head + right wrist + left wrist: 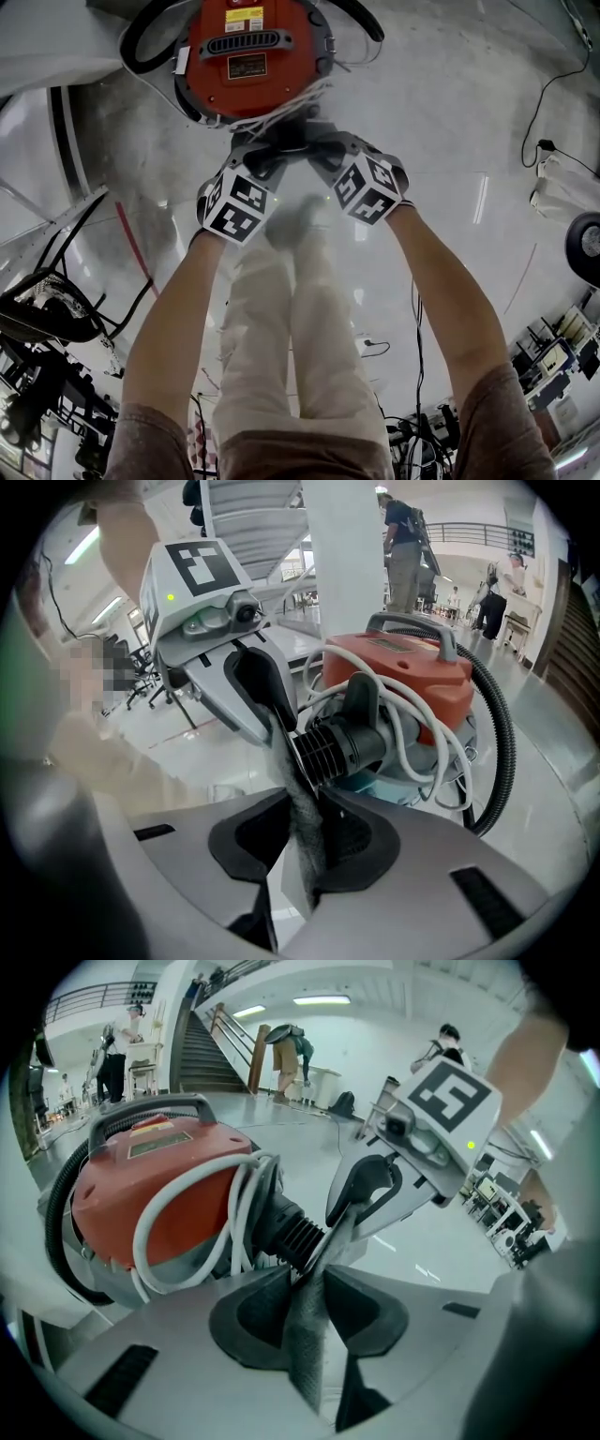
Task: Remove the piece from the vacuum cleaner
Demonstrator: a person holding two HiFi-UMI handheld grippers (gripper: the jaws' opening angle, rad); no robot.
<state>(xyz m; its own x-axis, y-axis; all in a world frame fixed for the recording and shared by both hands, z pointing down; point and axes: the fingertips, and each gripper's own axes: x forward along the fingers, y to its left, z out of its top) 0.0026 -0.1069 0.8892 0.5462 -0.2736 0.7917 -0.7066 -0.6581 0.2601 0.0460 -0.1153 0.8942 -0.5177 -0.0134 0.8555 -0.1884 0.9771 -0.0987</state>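
Observation:
A red vacuum cleaner (246, 47) stands on the pale floor in front of me, with a white cord (187, 1194) looped round its body (150, 1185). A black ribbed piece (292, 1235) sticks out of its near side. In the left gripper view my left gripper (307, 1274) has its jaw tips pinched on the edge of that ribbed piece. My right gripper (302, 799) pinches the same piece (333, 747) from the other side. In the head view both grippers (272, 150) (314, 150) meet at the vacuum's near edge and hide the piece.
A black hose (497, 742) curves round the vacuum's body. A black chair (47, 309) and loose cables lie at the left, and a thin cable (553, 94) runs across the floor at the right. A staircase (202, 1049) and several people stand far behind.

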